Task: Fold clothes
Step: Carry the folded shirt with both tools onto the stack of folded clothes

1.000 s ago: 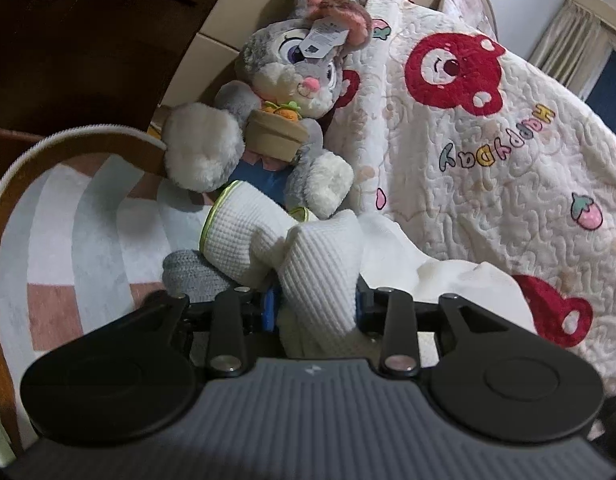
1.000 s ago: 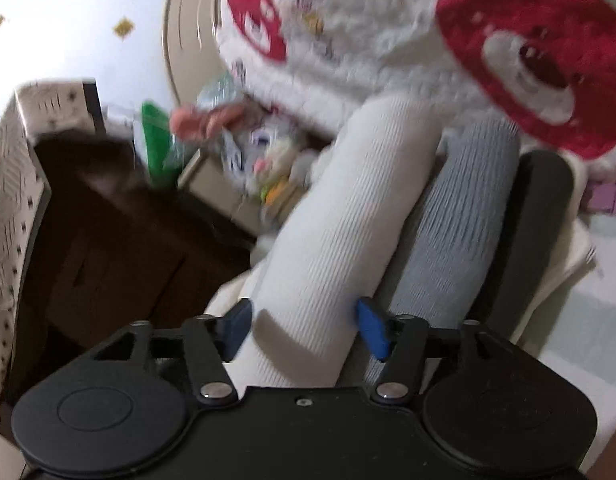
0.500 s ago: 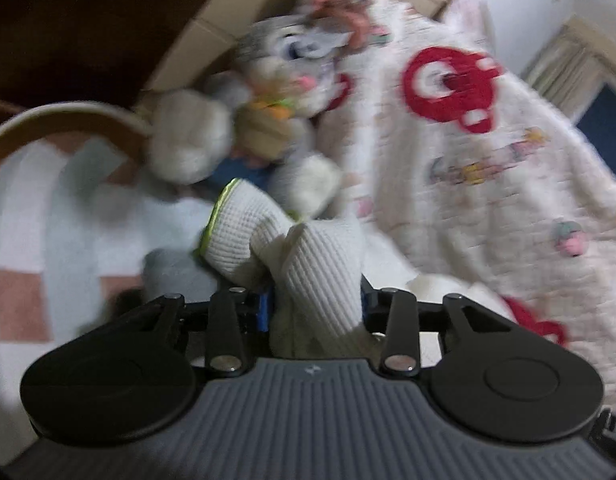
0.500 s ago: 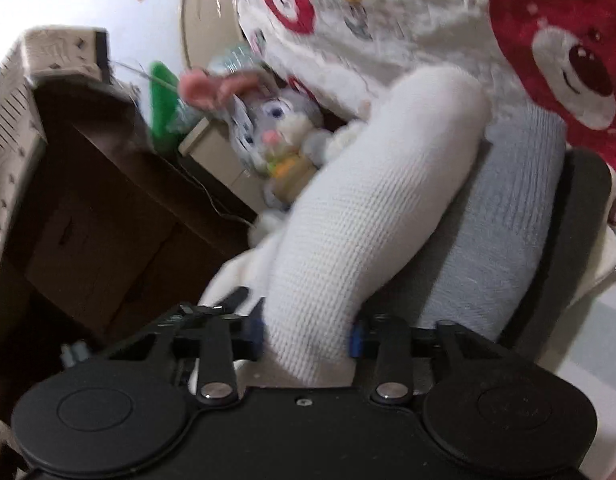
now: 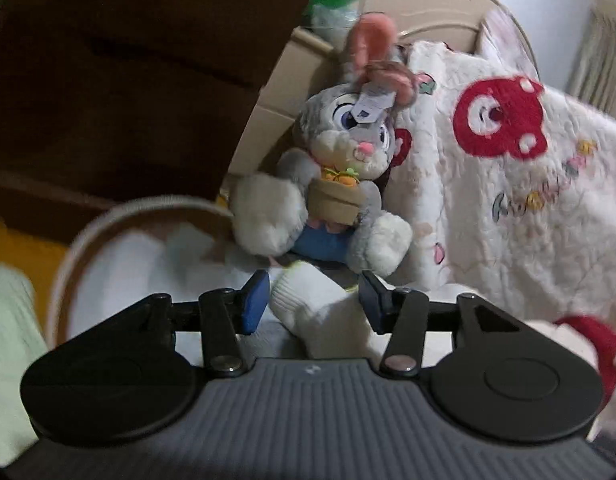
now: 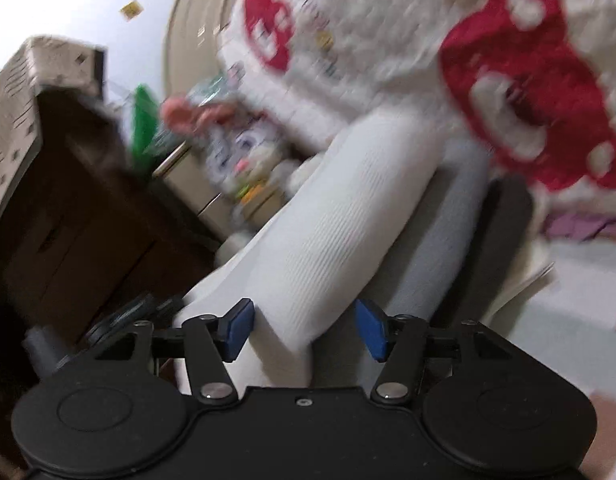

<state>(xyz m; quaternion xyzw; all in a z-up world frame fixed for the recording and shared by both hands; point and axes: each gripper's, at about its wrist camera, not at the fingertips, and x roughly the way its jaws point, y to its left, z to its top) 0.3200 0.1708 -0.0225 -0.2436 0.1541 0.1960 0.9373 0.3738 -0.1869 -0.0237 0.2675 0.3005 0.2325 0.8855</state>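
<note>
— Both tongs are letting go: the left gripper (image 5: 312, 300) and the right gripper (image 6: 304, 329) have jaws spreading, clear of the white sock (image 6: 339, 220) lying between them on the bed, beside a grey sock (image 6: 439, 248).

— Handling?

— Light, limp ribbed knit, likely to sag; best pinched at the cuff (image 5: 296, 294).

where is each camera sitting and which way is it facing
Left wrist: on the left gripper, looking along its opening fingers at a white ribbed sock lying between them, a grey plush rabbit beyond.
Right wrist: on the right gripper, fingers opening around a white ribbed sock, view tilted.
Shared: rabbit and white quilt with red bears.
</note>
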